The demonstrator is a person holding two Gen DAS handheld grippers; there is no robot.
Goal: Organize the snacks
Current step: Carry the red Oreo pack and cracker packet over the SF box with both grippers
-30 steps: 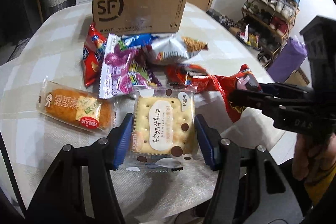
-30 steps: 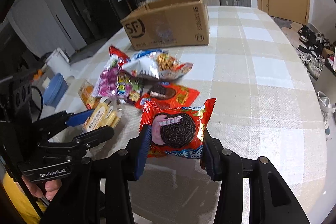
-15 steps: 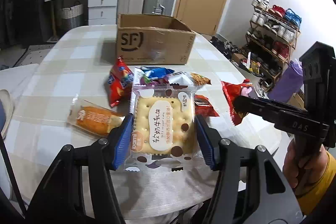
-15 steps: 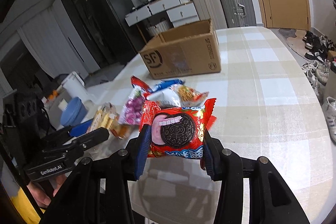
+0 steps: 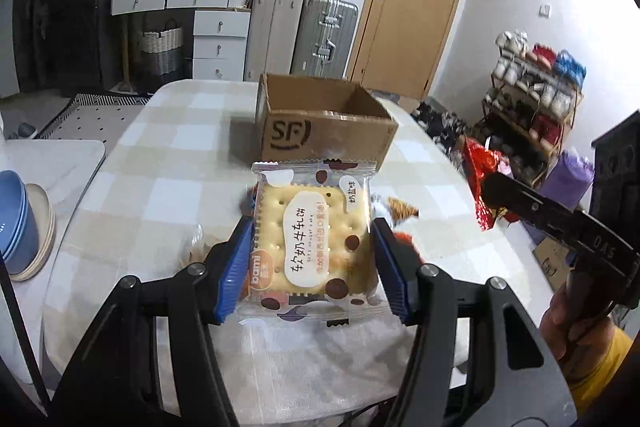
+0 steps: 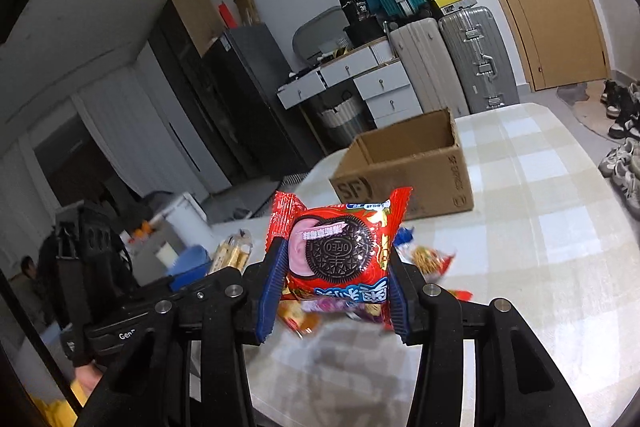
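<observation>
The left tool (image 5: 313, 259) is closed on a cracker pack (image 5: 312, 239), with a blue pad pressing each side. The pack is up in the air, above the tabletop (image 5: 160, 195). It is see-through with a square cracker and brown dots on it

The right tool (image 6: 334, 287) is closed on a red cookie pack (image 6: 340, 251) with a round black cookie drawn on it. This pack is in the air too

Far on the tabletop sits an open brown box (image 5: 324, 131) with "SF" on its near side. Its inside looks bare as far as can be seen. More snack bags (image 6: 428, 255) lie on the tabletop under the tools, mostly hidden behind the two packs

Blue bowls (image 5: 16, 223) stand on a side surface at the left
</observation>
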